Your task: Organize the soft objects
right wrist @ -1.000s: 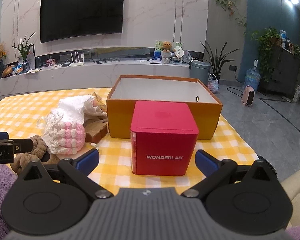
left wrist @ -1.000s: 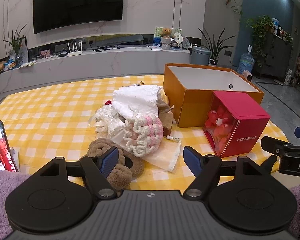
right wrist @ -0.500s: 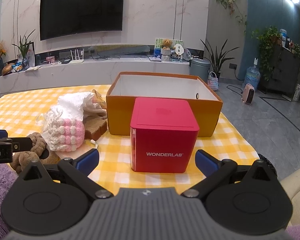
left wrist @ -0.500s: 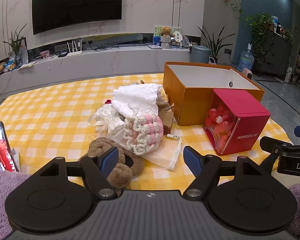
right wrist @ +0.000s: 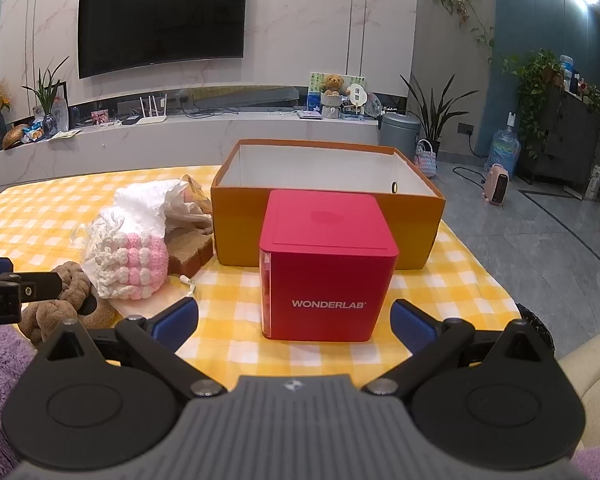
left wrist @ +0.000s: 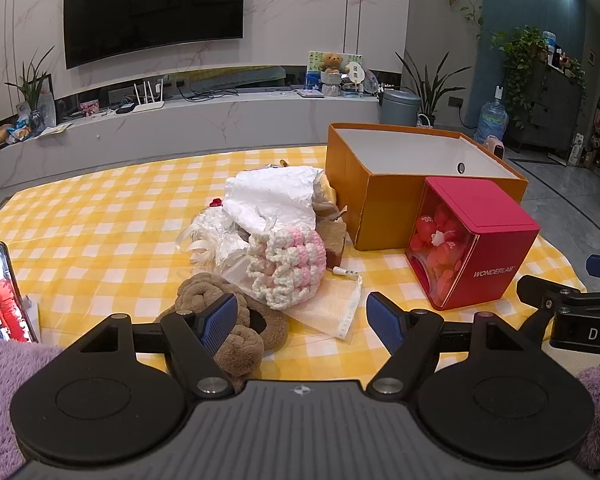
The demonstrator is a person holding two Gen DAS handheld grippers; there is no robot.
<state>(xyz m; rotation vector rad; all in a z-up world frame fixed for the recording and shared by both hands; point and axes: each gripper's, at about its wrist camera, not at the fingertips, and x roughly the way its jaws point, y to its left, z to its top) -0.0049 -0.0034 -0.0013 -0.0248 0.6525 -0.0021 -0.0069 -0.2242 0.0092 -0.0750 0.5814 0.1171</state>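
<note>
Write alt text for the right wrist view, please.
A red box marked WONDERLAB stands on a yellow checked tablecloth, beyond the open right gripper. Behind it is an open orange box; to the left lies a pile of soft objects.

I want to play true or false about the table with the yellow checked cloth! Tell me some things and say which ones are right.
1. The big orange cardboard box is full of toys. False: only its white inside shows.
2. The red cube box stands in front of the orange box. True.
3. The left gripper is squeezing the brown plush braided ring. False: its jaws are wide open and hold nothing.
4. The pink and white crocheted piece lies in the pile beside the orange box. True.
5. The right gripper is open. True.
</note>
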